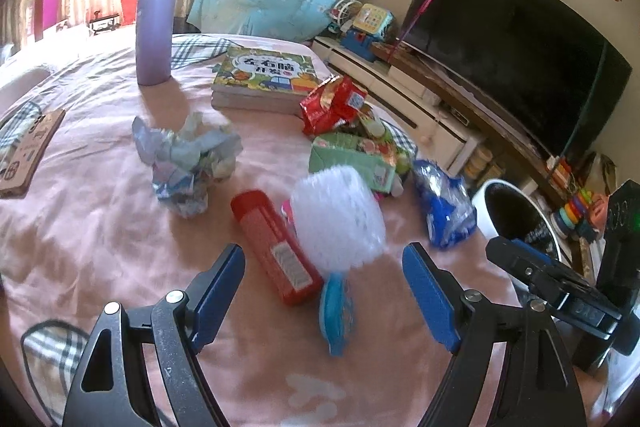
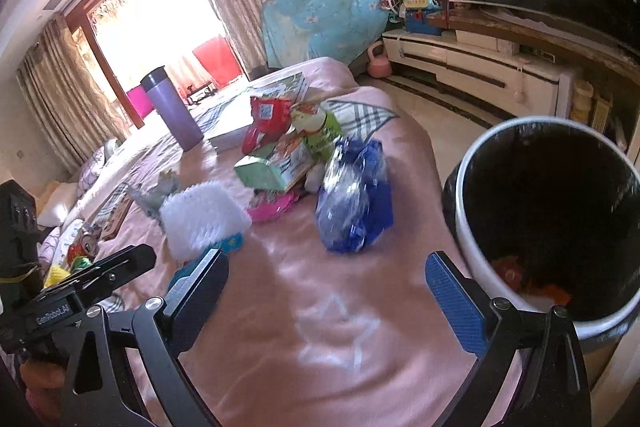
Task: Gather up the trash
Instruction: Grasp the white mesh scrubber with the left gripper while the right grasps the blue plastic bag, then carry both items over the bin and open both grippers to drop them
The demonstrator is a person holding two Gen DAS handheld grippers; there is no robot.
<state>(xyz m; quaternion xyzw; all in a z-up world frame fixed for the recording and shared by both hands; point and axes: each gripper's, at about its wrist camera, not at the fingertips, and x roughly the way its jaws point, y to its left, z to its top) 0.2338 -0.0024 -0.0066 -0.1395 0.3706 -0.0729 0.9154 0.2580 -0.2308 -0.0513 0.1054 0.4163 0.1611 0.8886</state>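
Left claw (image 1: 324,275) spread, empty; red box (image 1: 276,247) and white foam (image 1: 338,217) just ahead. Right claw (image 2: 326,281) spread, empty; bin (image 2: 552,219) beside its right finger.

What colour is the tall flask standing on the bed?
Purple with a dark lid; the left wrist view shows it best.

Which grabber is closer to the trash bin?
Right. The right gripper hangs open beside the bin, one finger near its rim. The left gripper is farther off, over the red box.
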